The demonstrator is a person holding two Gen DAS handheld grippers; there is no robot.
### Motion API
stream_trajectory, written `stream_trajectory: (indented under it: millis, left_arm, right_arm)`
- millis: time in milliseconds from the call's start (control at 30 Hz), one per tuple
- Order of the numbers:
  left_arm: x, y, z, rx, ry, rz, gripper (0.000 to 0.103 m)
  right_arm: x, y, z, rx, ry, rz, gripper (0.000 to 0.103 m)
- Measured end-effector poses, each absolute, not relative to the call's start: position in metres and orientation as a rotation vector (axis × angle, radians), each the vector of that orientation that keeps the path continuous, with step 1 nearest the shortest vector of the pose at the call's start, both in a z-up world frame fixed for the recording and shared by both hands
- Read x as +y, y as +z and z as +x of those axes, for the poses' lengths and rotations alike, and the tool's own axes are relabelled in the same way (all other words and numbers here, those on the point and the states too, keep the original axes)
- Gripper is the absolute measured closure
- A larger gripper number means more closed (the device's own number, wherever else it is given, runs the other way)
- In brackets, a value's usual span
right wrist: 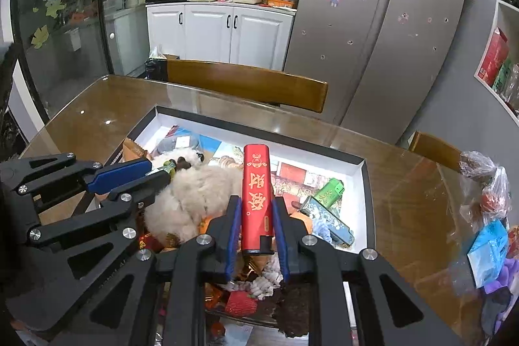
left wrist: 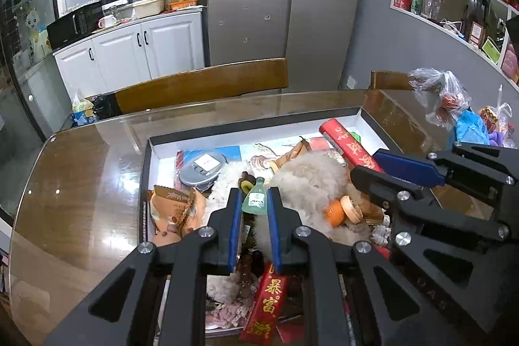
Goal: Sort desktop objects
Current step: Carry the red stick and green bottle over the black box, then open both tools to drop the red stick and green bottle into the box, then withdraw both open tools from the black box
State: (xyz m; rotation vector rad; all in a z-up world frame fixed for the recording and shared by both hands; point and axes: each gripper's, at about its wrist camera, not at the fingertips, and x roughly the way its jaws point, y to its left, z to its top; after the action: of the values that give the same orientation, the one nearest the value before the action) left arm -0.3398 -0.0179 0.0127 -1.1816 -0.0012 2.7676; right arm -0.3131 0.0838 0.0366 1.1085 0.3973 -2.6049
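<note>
Your left gripper [left wrist: 254,200] is clamped on a small green bottle [left wrist: 255,199] — blue pads tight on both sides, bottle upright with its white cap up, held above the clutter in the box [left wrist: 259,124]. Your right gripper [right wrist: 257,218] is closed on a long red lighter [right wrist: 256,196] with gold characters; the lighter runs lengthwise between the fingers and its far end sticks out well past the tips.

Both grippers sit over the open black box with white inner walls, on the glass-topped wooden desk [left wrist: 81,184]. Box contents you can see: a fluffy white plush [right wrist: 194,200] in the middle, a grey round tin [left wrist: 202,167] at far left, an orange snack packet [left wrist: 175,206] near the left wall, a small orange fruit toy [left wrist: 335,211], a green lighter [right wrist: 329,192] and a blue patterned lighter [right wrist: 327,222] side by side at the right — both lying flat.

Plastic bags [right wrist: 486,200] sit on the desk right of the box.
</note>
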Motion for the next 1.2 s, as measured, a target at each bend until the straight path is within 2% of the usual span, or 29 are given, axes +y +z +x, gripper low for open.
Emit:
stream_trajectory:
  millis: [267,300,333,367,400,433,500,567,633,800,933,1067,1200]
  left_arm:
    - [-0.026,0.011,-0.343,-0.004,2.775,-1.191,0.086]
    - [-0.025,0.012,-0.343,0.009,2.782,-1.192,0.078]
    - [-0.025,0.013,-0.344,0.022,2.792,-1.198,0.055]
    - [-0.025,0.013,-0.344,0.042,2.819,-1.211,0.044]
    - [-0.028,0.014,-0.345,0.07,2.869,-1.228,0.025]
    - [-0.031,0.015,-0.346,0.067,2.889,-1.224,0.016]
    - [-0.04,0.017,-0.345,0.002,2.889,-1.208,0.015]
    - [-0.046,0.02,-0.346,-0.058,2.857,-1.216,0.012]
    - [-0.049,0.023,-0.344,-0.059,2.873,-1.195,0.007]
    - [-0.049,0.028,-0.342,-0.027,2.912,-1.186,0.006]
    - [-0.052,0.027,-0.34,-0.05,2.903,-1.205,0.006]
    - [-0.053,0.03,-0.337,-0.07,2.897,-1.207,0.006]
    - [-0.05,0.038,-0.329,-0.063,2.908,-1.205,0.006]
  right_arm:
    - [0.083,0.035,-0.313,0.404,-2.601,1.113,0.083]
    - [0.083,0.035,-0.313,0.403,-2.599,1.113,0.083]
    - [0.083,0.035,-0.313,0.4,-2.598,1.114,0.083]
    - [0.084,0.037,-0.312,0.393,-2.605,1.098,0.08]
    - [0.084,0.04,-0.31,0.391,-2.624,1.07,0.075]
    - [0.085,0.042,-0.31,0.403,-2.653,1.058,0.073]
    - [0.087,0.048,-0.308,0.417,-2.686,1.039,0.064]
    - [0.092,0.054,-0.307,0.379,-2.686,1.025,0.043]
    - [0.098,0.06,-0.307,0.328,-2.686,1.003,0.041]
    - [0.102,0.063,-0.311,0.308,-2.703,1.002,0.037]
    - [0.101,0.065,-0.31,0.344,-2.743,0.976,0.022]
    - [0.099,0.071,-0.306,0.399,-2.783,0.946,0.021]
    - [0.1,0.077,-0.3,0.352,-2.756,0.954,0.021]
